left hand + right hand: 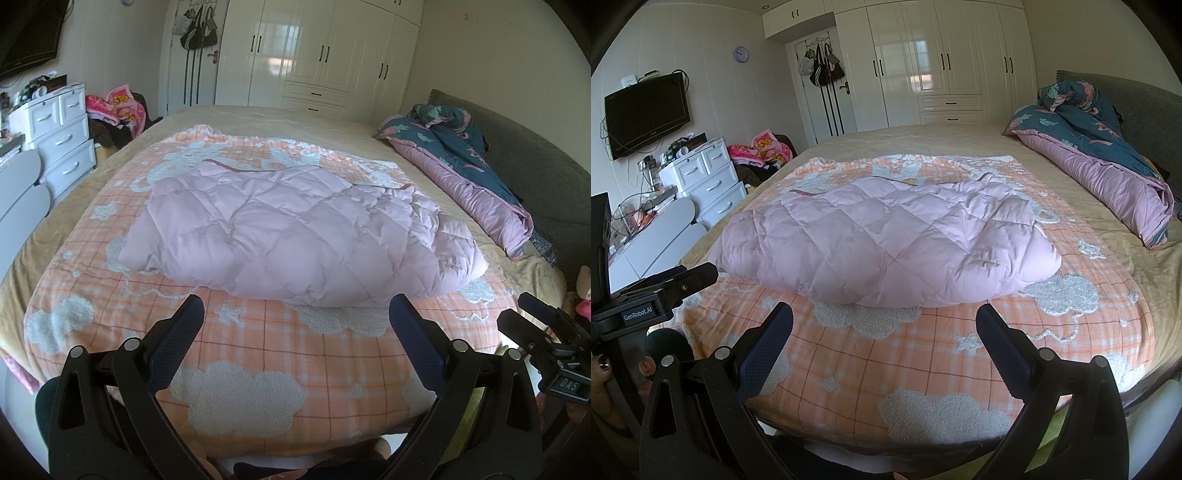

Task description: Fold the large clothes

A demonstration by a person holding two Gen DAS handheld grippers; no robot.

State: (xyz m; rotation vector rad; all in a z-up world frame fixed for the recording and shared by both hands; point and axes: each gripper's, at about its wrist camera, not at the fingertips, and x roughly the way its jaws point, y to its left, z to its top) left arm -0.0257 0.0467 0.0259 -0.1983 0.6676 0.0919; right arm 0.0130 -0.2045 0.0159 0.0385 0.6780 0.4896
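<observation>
both grippers are held clear of the work, above the near edge of the bed (74, 206). the left gripper (295, 314) is spread wide with nothing between its fingers; the right gripper (884, 321) is likewise spread and empty. the pink quilted coat (295, 229) lies across the middle of the checked blanket (295, 354), already doubled into a thick bundle, its rounded end toward the right edge. judged from this, a fold is complete and the next one is not yet begun. the next move calls for the near hem to be pinched at two well-separated points and carried over toward the far edge.
</observation>
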